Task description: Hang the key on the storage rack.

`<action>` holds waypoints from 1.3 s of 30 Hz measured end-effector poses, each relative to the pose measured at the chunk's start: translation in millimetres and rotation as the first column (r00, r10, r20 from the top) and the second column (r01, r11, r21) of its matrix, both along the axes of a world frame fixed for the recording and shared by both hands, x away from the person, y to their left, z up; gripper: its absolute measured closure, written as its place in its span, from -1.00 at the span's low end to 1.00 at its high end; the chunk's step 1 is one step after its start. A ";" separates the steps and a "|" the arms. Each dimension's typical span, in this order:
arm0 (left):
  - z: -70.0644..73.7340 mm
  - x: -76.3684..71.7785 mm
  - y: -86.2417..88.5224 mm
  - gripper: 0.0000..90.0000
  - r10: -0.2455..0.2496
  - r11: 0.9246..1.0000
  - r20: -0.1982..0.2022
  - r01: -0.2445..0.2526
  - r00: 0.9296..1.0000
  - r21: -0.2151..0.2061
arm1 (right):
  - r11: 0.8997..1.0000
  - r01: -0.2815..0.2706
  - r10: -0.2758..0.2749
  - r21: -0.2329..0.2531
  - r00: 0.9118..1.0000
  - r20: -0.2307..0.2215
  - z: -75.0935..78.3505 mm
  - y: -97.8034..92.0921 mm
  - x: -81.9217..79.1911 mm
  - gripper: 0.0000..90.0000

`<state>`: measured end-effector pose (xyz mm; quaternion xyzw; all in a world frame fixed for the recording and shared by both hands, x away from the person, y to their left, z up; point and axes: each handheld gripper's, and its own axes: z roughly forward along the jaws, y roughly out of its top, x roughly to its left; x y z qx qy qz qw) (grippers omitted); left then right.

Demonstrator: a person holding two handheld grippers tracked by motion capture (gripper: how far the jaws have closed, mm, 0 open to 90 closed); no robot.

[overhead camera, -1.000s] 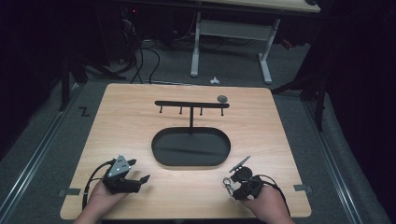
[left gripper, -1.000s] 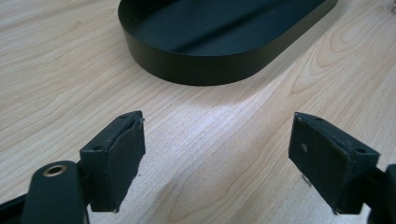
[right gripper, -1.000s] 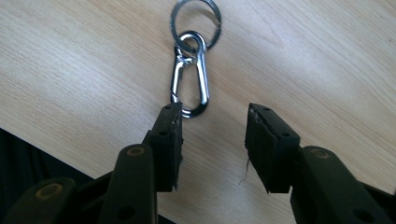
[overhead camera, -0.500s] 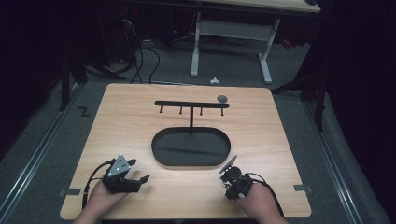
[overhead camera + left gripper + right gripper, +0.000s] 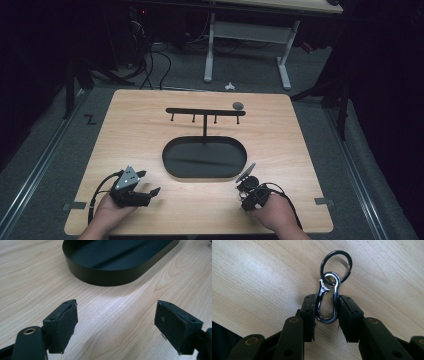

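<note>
Right gripper (image 5: 326,312) has shifted left, now clamps the clip (image 5: 327,302); ready to lift toward rack (image 5: 204,112). Left gripper (image 5: 116,322) released, idle.

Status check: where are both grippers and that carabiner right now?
Left gripper open, empty, near the tray. Right gripper closed on the carabiner, key ring attached, low over the table. Nothing in the way.
</note>
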<state>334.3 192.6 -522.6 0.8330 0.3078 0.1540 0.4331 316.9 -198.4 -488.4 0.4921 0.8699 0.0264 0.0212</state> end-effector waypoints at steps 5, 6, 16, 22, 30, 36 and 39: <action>0.1 -0.4 -0.4 -0.57 -0.004 1.000 0.000 0.004 1.000 0.001 | 1.000 -0.008 0.008 0.006 1.000 0.006 0.0 -1.2 0.1 0.50; 0.2 -0.4 -0.5 -0.57 -0.005 1.000 0.001 0.005 1.000 0.002 | 1.000 -0.007 0.007 0.007 1.000 0.004 0.0 -1.4 0.3 0.50; 0.1 0.5 0.0 -0.57 -0.003 1.000 -0.002 0.003 1.000 0.000 | 0.999 0.001 -0.001 0.048 1.000 -0.001 0.2 -7.7 5.4 0.51; -0.3 0.4 0.3 -0.57 0.002 1.000 -0.002 -0.002 1.000 -0.001 | 0.998 0.036 -0.035 0.052 0.999 -0.019 1.5 -10.0 7.4 0.51; -0.7 0.4 0.0 -0.57 0.000 1.000 -0.003 0.000 1.000 0.000 | 0.994 0.067 -0.064 0.081 0.997 -0.034 19.4 -14.8 8.6 0.52; -0.5 0.5 0.3 -0.57 -0.001 1.000 -0.004 0.001 1.000 0.001 | 0.994 0.070 -0.069 0.083 0.998 -0.015 40.0 -21.5 11.7 0.52; -0.6 0.3 0.0 -0.57 -0.002 1.000 -0.004 0.002 1.000 0.000 | 0.994 0.063 -0.063 0.087 0.998 -0.003 48.3 -24.5 14.7 0.52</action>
